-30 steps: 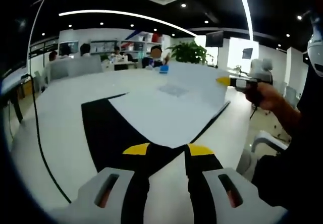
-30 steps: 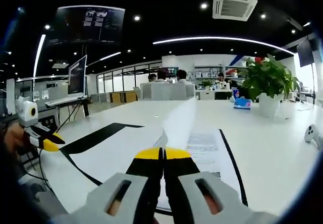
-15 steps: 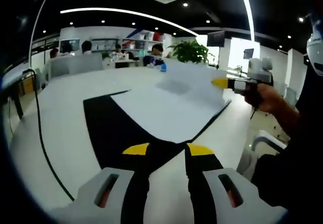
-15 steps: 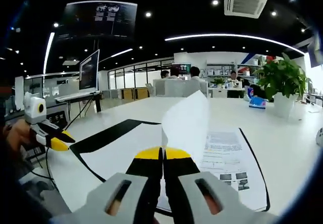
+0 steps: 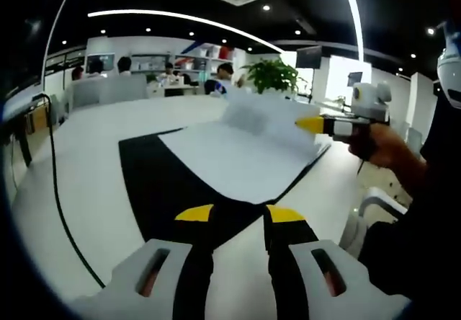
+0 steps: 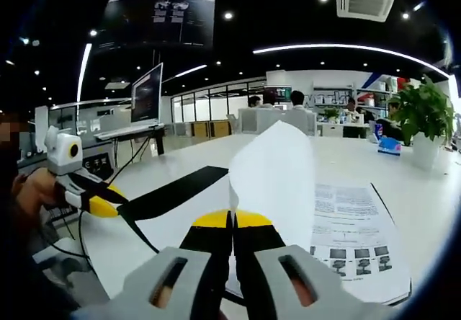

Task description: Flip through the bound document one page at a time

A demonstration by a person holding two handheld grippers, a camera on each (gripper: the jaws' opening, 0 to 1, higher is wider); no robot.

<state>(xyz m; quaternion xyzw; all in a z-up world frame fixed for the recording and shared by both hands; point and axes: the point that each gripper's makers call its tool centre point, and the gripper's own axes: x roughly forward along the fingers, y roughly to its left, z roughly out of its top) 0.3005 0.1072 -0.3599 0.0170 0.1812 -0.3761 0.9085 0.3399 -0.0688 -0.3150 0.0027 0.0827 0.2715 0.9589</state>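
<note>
Document (image 6: pixel 216 212): open flat on white table (image 6: pixel 425 190), black cover (image 5: pixel 158 183) spread left.
Right gripper (image 6: pixel 232 219): jaws pinching lifted page (image 6: pixel 277 183).
Left gripper (image 5: pixel 240 212): jaws spread, above the cover.
Print: page text (image 6: pixel 346 208) too small to read.

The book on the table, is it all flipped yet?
Not yet. The bound document lies open on the white table. The right tongs pinch one page, lifted upright mid-turn. The left tongs hover open nearby. How many pages remain can't be seen.
</note>
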